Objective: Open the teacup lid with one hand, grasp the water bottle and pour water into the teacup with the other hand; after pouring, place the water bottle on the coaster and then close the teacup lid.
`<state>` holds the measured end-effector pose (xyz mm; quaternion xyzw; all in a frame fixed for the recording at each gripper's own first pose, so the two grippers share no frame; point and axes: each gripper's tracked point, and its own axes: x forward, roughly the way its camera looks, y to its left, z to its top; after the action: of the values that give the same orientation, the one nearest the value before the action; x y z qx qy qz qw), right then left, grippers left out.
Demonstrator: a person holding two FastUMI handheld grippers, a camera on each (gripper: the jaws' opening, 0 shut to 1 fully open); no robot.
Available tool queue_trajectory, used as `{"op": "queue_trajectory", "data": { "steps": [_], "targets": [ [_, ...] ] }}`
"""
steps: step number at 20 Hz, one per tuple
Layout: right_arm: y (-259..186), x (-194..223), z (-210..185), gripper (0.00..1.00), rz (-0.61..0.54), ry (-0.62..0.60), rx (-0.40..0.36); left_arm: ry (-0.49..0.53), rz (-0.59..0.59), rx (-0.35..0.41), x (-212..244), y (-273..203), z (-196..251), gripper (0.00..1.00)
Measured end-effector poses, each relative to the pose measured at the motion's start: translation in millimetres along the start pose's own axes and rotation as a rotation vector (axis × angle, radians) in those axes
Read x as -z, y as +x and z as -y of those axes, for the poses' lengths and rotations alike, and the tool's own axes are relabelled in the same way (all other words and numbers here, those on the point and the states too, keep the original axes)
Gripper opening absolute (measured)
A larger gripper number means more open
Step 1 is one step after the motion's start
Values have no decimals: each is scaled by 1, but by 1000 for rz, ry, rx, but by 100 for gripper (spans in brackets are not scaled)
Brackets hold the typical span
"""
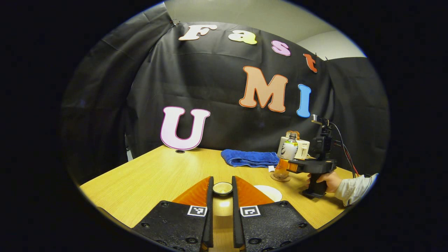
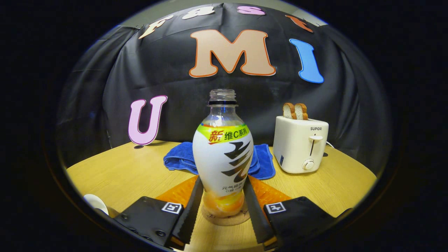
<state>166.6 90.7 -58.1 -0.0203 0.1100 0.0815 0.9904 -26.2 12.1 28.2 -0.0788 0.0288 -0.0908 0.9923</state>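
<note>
Right gripper [image 2: 221, 210] has the water bottle [image 2: 223, 159] between its fingers, both pressing its lower body; bottle upright, uncapped, standing on the coaster [image 2: 225, 218]. Left gripper [image 1: 222, 206]: fingers narrowly parted around the small teacup lid [image 1: 222, 188]; contact unclear. White saucer [image 1: 270, 191] just beside. Blue towel [image 2: 260, 159] and toaster [image 2: 301, 143] farther back on the counter [image 2: 122, 171].

The clear plastic water bottle [image 2: 223, 154] stands on the round cork coaster [image 2: 225, 217]; behind it lies the folded blue towel [image 2: 260, 161], with the cream toaster [image 2: 301, 145] to the right.
</note>
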Motion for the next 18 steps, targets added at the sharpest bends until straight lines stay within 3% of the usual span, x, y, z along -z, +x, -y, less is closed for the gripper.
{"op": "queue_trajectory", "data": {
  "steps": [5, 9, 11, 12, 14, 18],
  "targets": [
    [-4, 1, -5, 75, 12, -46, -9, -13, -9, 8, 4, 1, 2, 19],
    [-7, -1, -9, 91, 29, -67, -20, -17, -12, 8, 6, 1, 5, 20],
    [-8, -1, -6, 88, 35, -83, -8, -15, -16, 10, 8, 2, 7, 20],
    [-9, 1, -5, 92, 27, -82, -4, -13, -14, 12, 7, 1, 8, 20],
    [-10, 5, -1, 85, 26, -80, 11, -5, -10, 17, 6, 2, 12, 20],
    [-20, 2, 8, 96, 45, -49, 23, 12, -17, 39, 9, 2, 24, 20]
  ]
}}
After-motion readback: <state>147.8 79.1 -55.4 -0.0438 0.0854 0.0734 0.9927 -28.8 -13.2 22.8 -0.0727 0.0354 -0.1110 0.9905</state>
